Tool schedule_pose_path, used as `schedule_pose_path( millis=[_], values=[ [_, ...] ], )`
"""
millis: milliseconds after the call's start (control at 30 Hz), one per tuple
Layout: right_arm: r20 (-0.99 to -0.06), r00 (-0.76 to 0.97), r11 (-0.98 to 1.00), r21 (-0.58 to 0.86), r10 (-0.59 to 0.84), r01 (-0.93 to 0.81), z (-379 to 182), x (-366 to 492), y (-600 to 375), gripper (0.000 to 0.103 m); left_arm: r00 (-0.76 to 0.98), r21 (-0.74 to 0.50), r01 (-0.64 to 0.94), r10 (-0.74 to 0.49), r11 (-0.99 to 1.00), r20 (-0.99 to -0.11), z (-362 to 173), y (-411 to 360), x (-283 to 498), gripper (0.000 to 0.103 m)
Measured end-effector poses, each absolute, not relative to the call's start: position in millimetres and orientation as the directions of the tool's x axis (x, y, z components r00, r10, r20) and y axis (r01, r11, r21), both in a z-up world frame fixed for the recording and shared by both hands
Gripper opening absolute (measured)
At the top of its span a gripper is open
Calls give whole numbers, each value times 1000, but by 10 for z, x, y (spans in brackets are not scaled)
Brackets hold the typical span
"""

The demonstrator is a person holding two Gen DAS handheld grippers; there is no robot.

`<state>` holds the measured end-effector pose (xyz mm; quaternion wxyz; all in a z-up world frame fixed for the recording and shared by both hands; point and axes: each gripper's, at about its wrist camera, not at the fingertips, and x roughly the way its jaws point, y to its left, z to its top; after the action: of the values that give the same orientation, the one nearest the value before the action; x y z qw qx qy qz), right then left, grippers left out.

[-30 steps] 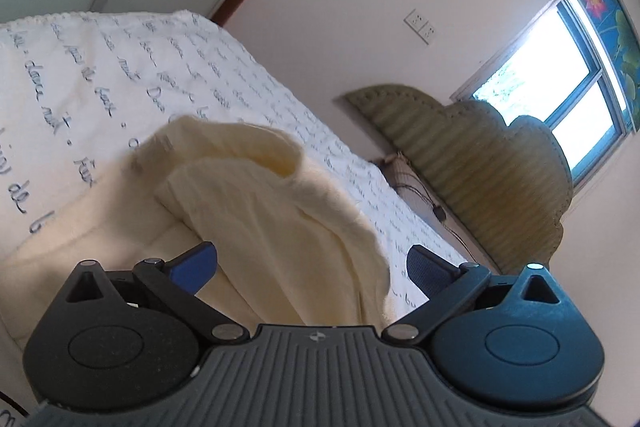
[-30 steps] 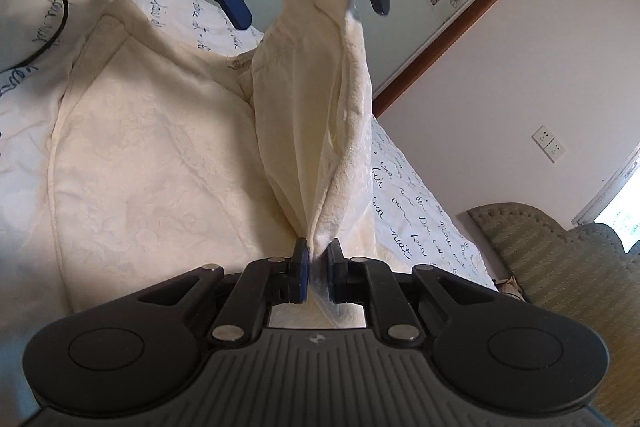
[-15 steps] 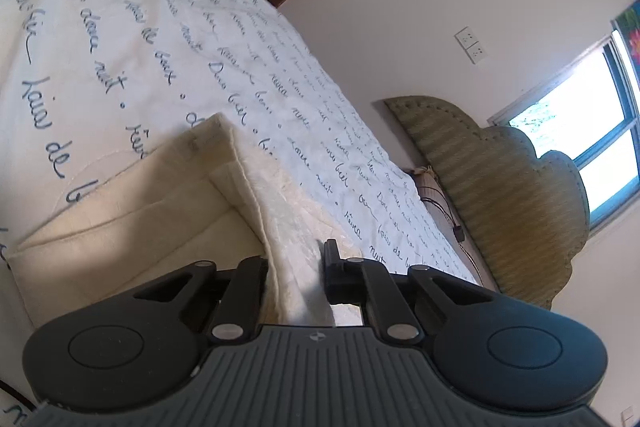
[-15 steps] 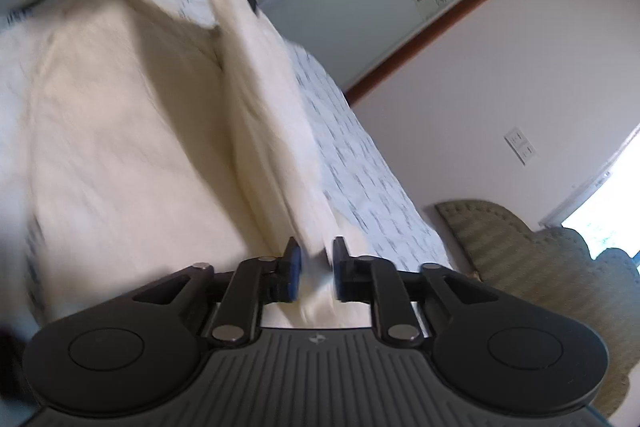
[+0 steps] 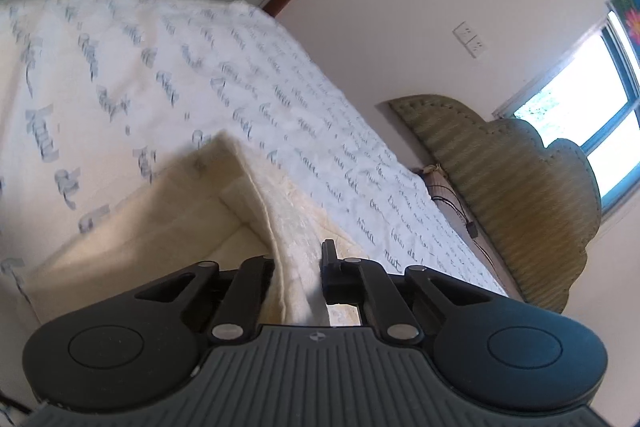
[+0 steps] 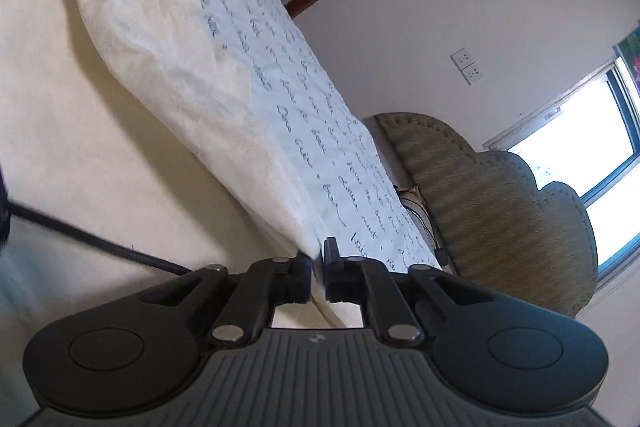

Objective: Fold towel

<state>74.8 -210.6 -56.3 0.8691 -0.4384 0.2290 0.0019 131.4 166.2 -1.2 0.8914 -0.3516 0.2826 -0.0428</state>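
Both your tools are clamped on the towel [image 5: 168,227]: the left tool [image 5: 300,267] and right tool [image 6: 318,269] each pinch a raised edge, and the cloth runs ahead and leftward over the bed [image 5: 200,67].

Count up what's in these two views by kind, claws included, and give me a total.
Claws: 2, the left claw and the right claw, each shut on the towel.
Towels: 1, the cream towel.
Bedspreads: 1, the white script-printed bedspread.
Headboards: 1, the olive headboard.
Wall sockets: 1, the double wall socket.
Windows: 1, the window.
Total: 7.
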Motion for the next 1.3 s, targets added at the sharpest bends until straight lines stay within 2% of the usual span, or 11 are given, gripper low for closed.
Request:
schedule_pose_path(
  millis=[200,500,633,733,867,1000,1067,1167,1233,1300],
  values=[
    [-413,897,621,-747,-156,-237,-409,423,-2025,4,850,-624,-97,-262,776,-458,117,1801,1324,7],
    [-494,869,647,-668,-18,-367,-253,-101,-1714,4,847,-565,-69,-251,822,-469,130,1947,1122,7],
    [-537,843,649,-632,29,-425,-274,-227,-1610,4,860,-497,-36,-227,867,-458,170,1921,1015,8],
    [-557,830,666,-605,39,-437,-335,-165,-1647,4,844,-460,-51,-207,887,-494,96,1916,1076,8],
    [-593,804,712,-544,47,-444,-391,-55,-1685,4,798,-359,-90,-148,929,-584,-93,1834,1201,9],
    [-603,795,716,-529,60,-455,-413,-107,-1715,4,775,-361,-105,-152,926,-614,-149,1906,1133,11],
    [-614,780,765,-443,120,-467,-307,-186,-1812,6,764,-377,-107,-167,920,-624,-139,1953,1118,11],
    [-644,716,829,-224,269,-513,-108,-318,-2043,13,740,-372,-120,-167,920,-652,-161,1976,1146,11],
    [-606,677,825,-61,416,-562,38,-472,-2230,14,732,-348,-128,-148,929,-666,-213,1966,1198,16],
    [-557,701,852,21,445,-523,138,-587,-2418,14,716,-298,-143,-109,944,-689,-237,1922,1213,22]
  ],
)
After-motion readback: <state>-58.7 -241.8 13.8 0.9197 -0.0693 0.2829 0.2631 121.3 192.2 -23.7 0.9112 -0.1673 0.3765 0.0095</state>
